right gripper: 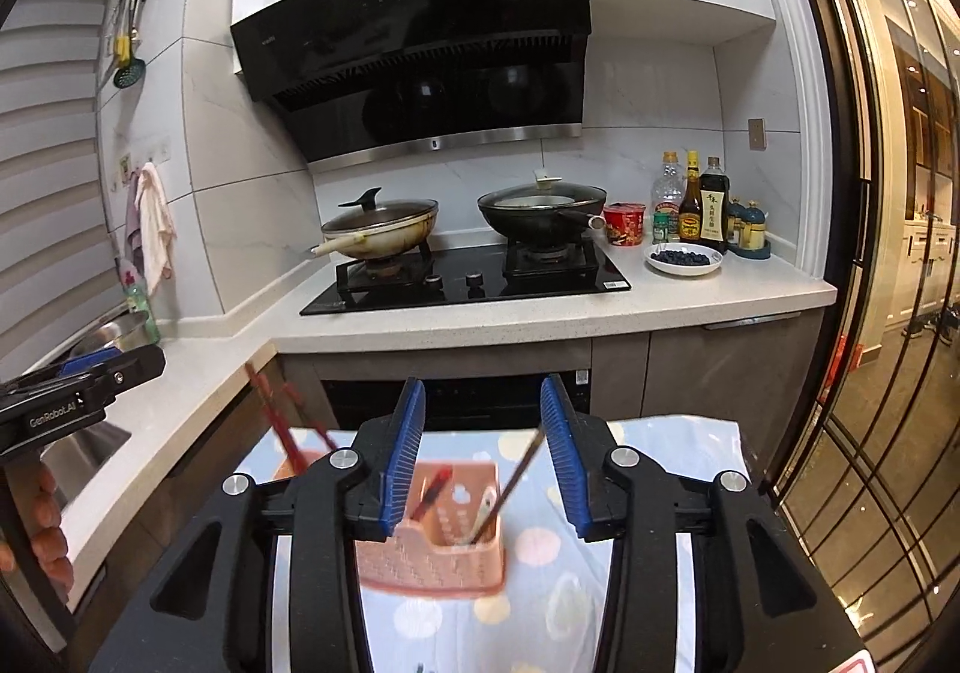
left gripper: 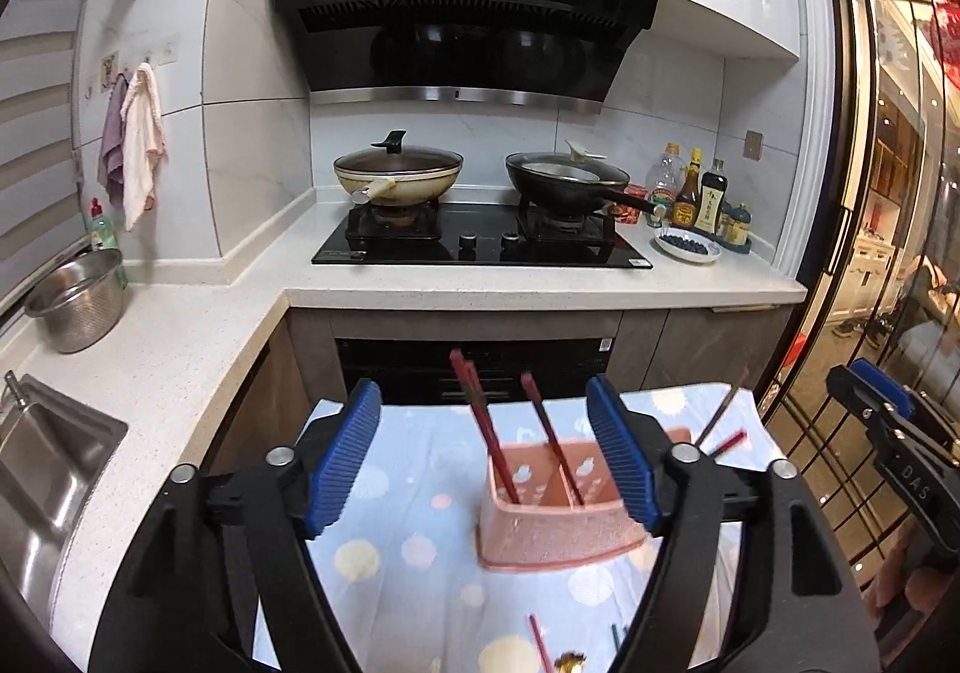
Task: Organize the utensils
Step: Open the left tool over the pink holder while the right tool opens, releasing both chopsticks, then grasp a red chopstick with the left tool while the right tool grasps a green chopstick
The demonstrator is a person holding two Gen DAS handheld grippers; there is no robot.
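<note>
Nearest the lens we are seeing the left gripper (left gripper: 483, 457), its blue ribbed pads (left gripper: 345, 460) standing wide apart with nothing pressed between them; the pink utensil holder (left gripper: 558, 517) is sitting beyond and between them, untouched. We are viewing this holder resting on a pale blue tablecloth (left gripper: 414, 469) printed with soft dots. Two red chopsticks (left gripper: 489, 433) are leaning upright in the holder's left compartments, their tips rising above its rim. Another red chopstick (left gripper: 543, 646) is lying on the cloth near the bottom edge of the left wrist view, beside a small gold object too cropped to identify. In the right wrist view we are looking past the right gripper (right gripper: 483, 460), whose jaws are parted, with no object clamped; a dark chopstick (right gripper: 513, 484) is leaning in the right-hand compartment of the holder (right gripper: 432, 559), its upper end close to the right pad, though we cannot tell whether they touch. A red-tipped utensil (right gripper: 435, 484) is standing in the neighbouring compartment. Behind the table we are noting a white countertop (left gripper: 540, 286) carrying a black gas hob (left gripper: 480, 244), with a cream lidded wok (left gripper: 399, 175) on the left burner and a black lidded pan (left gripper: 567, 178) on the right. A plate of blueberries (right gripper: 684, 259) and several sauce bottles (right gripper: 702, 208) are standing beside the hob.
</note>
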